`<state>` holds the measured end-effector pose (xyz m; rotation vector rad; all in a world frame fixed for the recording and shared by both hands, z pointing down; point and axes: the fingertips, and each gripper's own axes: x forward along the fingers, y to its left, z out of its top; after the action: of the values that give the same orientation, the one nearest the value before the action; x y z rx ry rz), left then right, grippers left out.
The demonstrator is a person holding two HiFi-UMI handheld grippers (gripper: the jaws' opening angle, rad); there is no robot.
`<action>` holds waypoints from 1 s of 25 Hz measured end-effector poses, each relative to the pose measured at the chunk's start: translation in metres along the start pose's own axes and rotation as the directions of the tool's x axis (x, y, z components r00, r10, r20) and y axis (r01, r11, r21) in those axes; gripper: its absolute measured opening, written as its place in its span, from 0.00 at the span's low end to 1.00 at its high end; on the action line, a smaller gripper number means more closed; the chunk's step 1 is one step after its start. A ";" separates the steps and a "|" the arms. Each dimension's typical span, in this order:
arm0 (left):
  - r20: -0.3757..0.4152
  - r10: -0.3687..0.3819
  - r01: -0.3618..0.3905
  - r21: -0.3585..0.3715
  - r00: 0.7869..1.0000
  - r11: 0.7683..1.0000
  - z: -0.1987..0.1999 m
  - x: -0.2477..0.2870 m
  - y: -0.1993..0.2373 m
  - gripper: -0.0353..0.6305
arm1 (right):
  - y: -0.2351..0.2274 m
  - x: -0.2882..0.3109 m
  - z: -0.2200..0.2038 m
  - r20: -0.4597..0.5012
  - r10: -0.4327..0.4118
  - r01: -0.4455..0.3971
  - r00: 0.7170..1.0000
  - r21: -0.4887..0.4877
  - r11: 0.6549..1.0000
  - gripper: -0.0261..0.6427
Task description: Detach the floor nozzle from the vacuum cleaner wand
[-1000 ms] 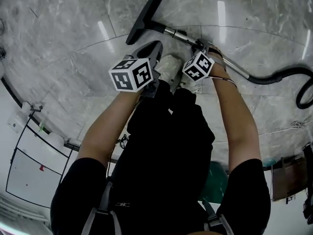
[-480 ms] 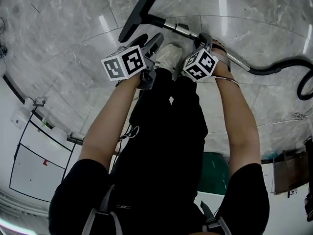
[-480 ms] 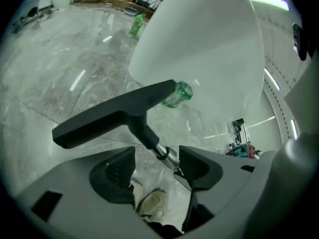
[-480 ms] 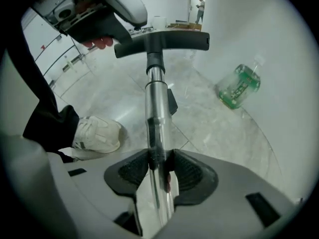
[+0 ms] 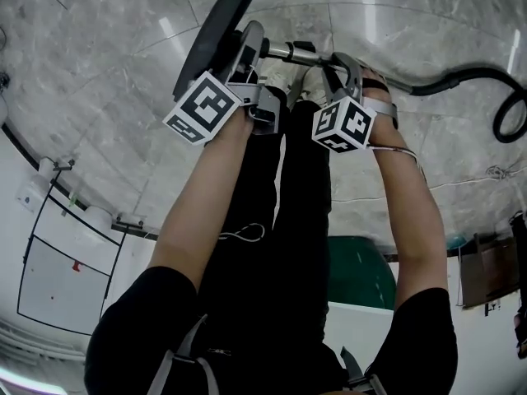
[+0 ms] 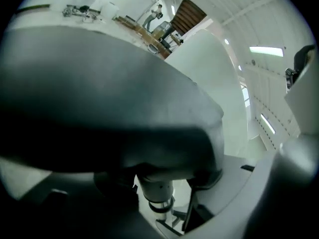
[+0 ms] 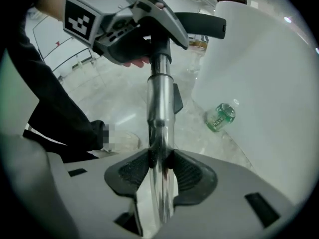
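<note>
Holds the right tool (image 7: 160, 166) clenched on the chrome wand (image 7: 160, 98), ribbed pads pressed against both sides of the tube; grips it well back from the nozzle end, with the tube running on between the jaws toward the left tool (image 7: 152, 34). Clamps the left tool round the pale neck of the floor nozzle (image 5: 218, 31), jaws closed on that neck just under the wide body; fills most of the left gripper view with the nozzle's grey underside, the neck caught between the dark pads. Has the nozzle still seated on the wand's end, collar and tube in one line in the right gripper view. Carries the nozzle clear of the marble floor (image 5: 99, 48), raised and tilted, its black bar slanting up and to the right above the left tool's marker cube (image 5: 202, 107) in the head view; sets both tools near each other along the wand, left at the neck, right further along toward the black hose (image 5: 461, 76). Trails that hose over the floor at the right, curving into a loop at the frame's edge. Stands in black trousers (image 5: 280, 220) directly beneath the wand. Has a green bottle (image 7: 221, 116) lying on the floor just beside a curved white wall.
</note>
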<state>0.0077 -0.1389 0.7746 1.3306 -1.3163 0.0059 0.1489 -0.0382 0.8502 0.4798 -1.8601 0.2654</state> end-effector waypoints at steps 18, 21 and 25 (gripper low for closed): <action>-0.019 -0.040 0.044 0.263 0.999 0.964 -0.006 -0.022 -0.069 0.35 | -0.016 0.002 0.056 0.141 0.036 -0.040 0.989 0.031 0.999 0.28; -0.039 -0.046 0.056 0.312 0.998 0.949 -0.005 -0.030 -0.080 0.35 | -0.014 -0.008 0.063 0.185 0.073 -0.081 0.980 0.037 0.996 0.22; -0.082 -0.116 0.140 0.427 0.990 0.894 -0.004 -0.050 -0.107 0.35 | 0.002 -0.036 0.073 0.250 0.225 -0.231 0.942 -0.004 0.973 0.20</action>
<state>0.0619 -0.1410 0.6697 1.7799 -1.2187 0.2562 0.0958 -0.0595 0.7920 0.3247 -2.1644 0.3992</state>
